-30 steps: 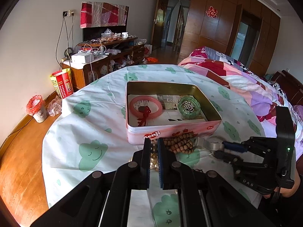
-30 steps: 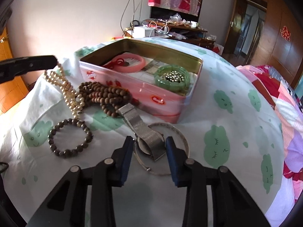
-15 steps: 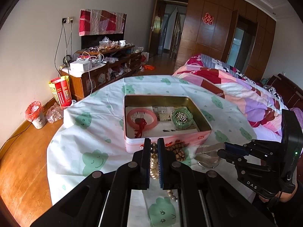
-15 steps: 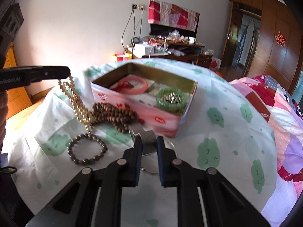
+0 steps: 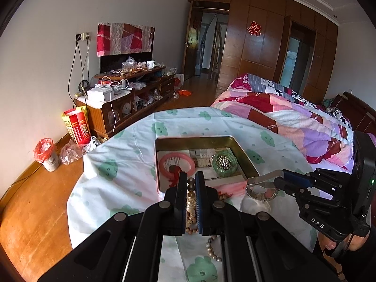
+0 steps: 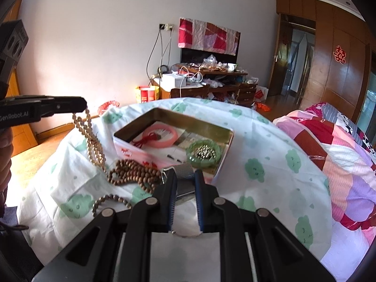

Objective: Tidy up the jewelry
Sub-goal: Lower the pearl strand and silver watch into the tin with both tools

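My left gripper [image 5: 191,183] is shut on a light bead necklace [image 6: 92,138], which hangs from it down to the tablecloth. My right gripper [image 6: 184,178] is shut on a silver mesh-band watch [image 6: 184,181]; it also shows in the left wrist view [image 5: 260,185], lifted above the table. An open pink tin [image 6: 225,148] holds a pink bangle [image 6: 162,136] with a red tassel and a green bracelet [image 6: 203,152] around small metal balls. A brown wooden bead strand [image 6: 134,174] and a dark bead bracelet [image 6: 110,199] lie in front of the tin.
The round table has a white cloth with green clouds [image 6: 258,164]. A bed with a patchwork quilt [image 5: 293,117] is on the right. A cluttered wooden cabinet [image 5: 127,98] stands at the far wall, and a small bin [image 5: 47,155] on the floor.
Both grippers have risen. The left one lifted the light bead necklace off the cloth. The right one shut on the watch and raised it off the table.
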### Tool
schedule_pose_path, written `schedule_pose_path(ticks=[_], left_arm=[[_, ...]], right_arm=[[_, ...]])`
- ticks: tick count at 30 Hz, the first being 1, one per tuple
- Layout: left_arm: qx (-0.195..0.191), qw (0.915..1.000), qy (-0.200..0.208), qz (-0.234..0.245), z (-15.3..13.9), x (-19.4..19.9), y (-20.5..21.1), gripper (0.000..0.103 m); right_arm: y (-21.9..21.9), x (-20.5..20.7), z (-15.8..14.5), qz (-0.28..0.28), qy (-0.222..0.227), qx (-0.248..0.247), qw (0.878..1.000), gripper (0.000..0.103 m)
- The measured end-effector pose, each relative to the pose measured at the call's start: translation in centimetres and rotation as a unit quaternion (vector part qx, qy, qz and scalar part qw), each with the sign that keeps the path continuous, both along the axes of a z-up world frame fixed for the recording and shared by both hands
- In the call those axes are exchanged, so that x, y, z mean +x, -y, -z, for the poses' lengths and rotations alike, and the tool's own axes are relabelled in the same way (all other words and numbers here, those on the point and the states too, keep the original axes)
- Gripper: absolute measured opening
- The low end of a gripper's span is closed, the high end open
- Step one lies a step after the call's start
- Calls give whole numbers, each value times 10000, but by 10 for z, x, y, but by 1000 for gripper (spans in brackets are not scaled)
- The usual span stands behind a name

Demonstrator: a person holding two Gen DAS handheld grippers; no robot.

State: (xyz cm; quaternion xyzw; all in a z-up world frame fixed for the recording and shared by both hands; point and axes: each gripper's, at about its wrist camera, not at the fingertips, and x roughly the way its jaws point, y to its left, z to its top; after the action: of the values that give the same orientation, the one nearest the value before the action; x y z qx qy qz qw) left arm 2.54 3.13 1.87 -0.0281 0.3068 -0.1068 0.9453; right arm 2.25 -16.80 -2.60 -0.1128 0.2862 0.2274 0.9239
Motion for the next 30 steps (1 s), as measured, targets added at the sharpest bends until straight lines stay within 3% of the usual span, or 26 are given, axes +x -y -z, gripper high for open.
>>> schedule_pose_path(ticks=[14, 30], left_arm=[[340, 9991, 258, -28, -24, 37, 8, 5], [719, 9972, 206, 47, -28, 78, 26, 5]], right_arm=[[-2, 34, -23, 187, 287, 200, 9992, 17], [-9, 73, -25, 354, 306, 269, 9985, 17]])
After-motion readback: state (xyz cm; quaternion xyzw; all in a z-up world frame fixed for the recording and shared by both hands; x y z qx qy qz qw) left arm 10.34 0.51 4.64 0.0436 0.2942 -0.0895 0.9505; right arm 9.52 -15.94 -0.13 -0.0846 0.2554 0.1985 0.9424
